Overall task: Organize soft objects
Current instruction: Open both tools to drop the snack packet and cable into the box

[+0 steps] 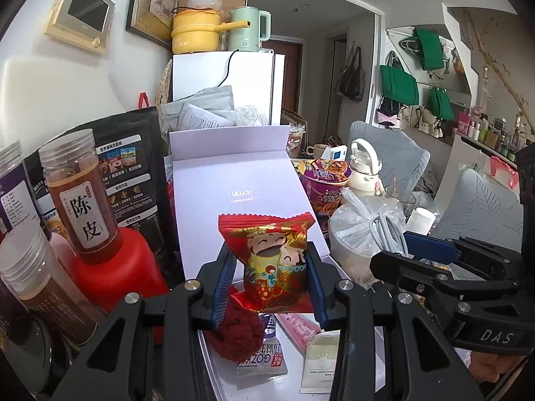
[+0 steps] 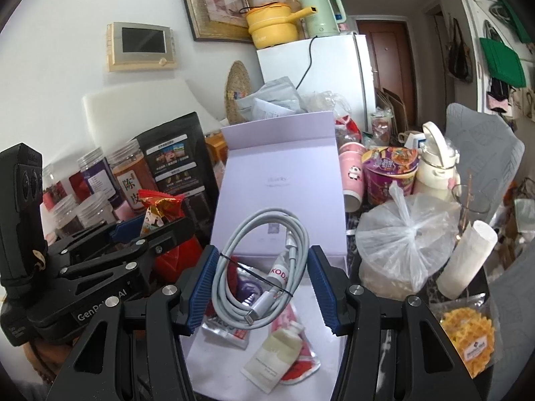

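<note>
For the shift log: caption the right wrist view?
Right gripper holds a coiled grey charging cable above the open lavender box.

A red and gold snack packet (image 1: pixel 271 260) with a cartoon figure stands upright, pinched at both sides, raised above the open lavender box (image 1: pixel 234 180). A coiled grey cable (image 2: pixel 260 267), tied with a thin black band, hangs over the same box, its plug end lowest. Inside the box lie a fuzzy dark red pompom (image 1: pixel 234 337), a pink tube (image 1: pixel 297 327), a cream sachet (image 2: pixel 274 357) and a printed sachet (image 1: pixel 264 361)
</note>
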The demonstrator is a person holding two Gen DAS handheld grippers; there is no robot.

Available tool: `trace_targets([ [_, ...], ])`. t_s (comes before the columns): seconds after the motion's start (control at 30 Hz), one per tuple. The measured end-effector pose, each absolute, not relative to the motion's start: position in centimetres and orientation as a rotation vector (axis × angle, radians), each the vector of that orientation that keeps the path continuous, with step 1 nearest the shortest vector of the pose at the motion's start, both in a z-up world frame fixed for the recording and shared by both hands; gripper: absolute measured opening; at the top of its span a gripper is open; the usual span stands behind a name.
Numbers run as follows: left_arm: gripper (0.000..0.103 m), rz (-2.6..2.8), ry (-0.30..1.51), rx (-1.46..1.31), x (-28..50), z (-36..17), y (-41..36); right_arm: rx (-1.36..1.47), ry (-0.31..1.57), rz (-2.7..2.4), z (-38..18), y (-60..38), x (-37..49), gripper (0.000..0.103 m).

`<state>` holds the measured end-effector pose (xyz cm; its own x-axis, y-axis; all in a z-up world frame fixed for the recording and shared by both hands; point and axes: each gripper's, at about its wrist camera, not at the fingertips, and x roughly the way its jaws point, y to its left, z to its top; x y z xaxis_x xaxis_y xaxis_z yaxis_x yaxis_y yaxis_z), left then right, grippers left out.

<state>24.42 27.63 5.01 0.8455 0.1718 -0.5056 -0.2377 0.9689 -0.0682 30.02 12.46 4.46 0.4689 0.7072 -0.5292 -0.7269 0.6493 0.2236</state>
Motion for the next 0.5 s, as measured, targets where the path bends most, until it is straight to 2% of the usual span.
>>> trace_targets([
  [0.5, 0.04, 0.223, 0.669, -0.103, 28.0, 0.5, 28.1, -0.115, 0.726, 0.775, 0.6, 14.0, 32.6, 0.055],
])
